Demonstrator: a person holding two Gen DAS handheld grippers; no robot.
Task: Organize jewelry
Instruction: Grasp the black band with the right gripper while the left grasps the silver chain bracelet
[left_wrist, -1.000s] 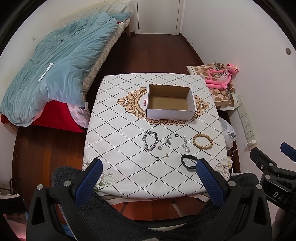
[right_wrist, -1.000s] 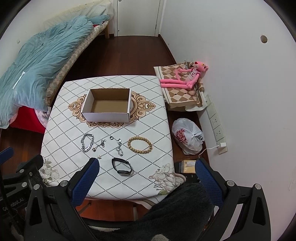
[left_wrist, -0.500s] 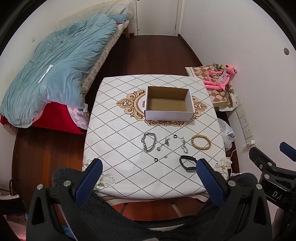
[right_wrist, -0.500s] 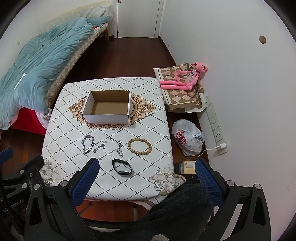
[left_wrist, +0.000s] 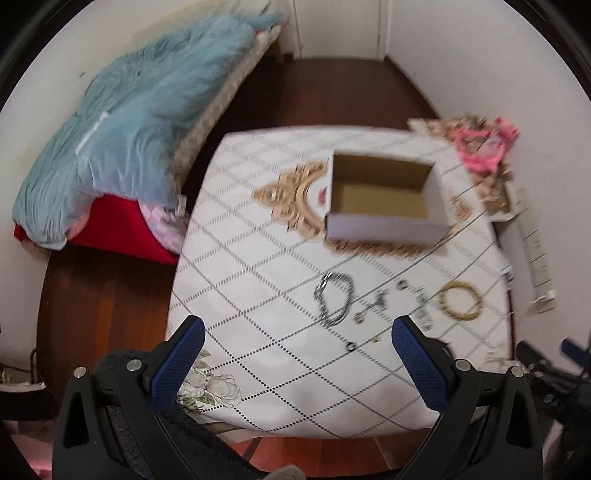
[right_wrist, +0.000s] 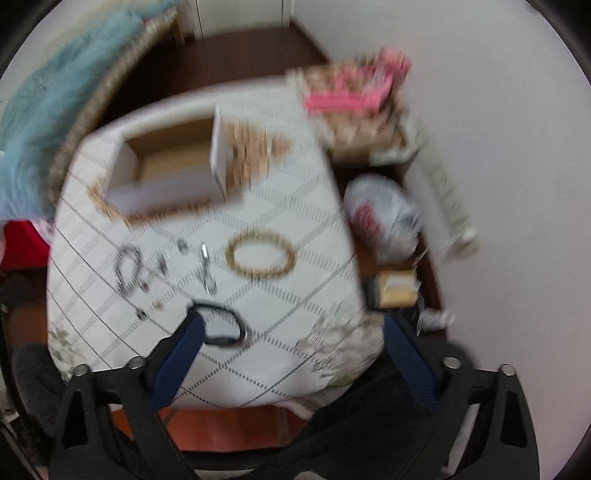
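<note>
Right wrist view alone shows black band (right_wrist: 221, 325), both hand-held grippers spread wide, nothing gripped

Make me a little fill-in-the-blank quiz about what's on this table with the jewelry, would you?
1. The cardboard box on the table holds ____ so far.
2. The beaded bracelet is ____ in colour.
3. The silver chain bracelet lies ____ the box, not in it.
4. The left gripper has its blue pads standing wide ____.

Missing words: nothing; tan; outside; open
</note>
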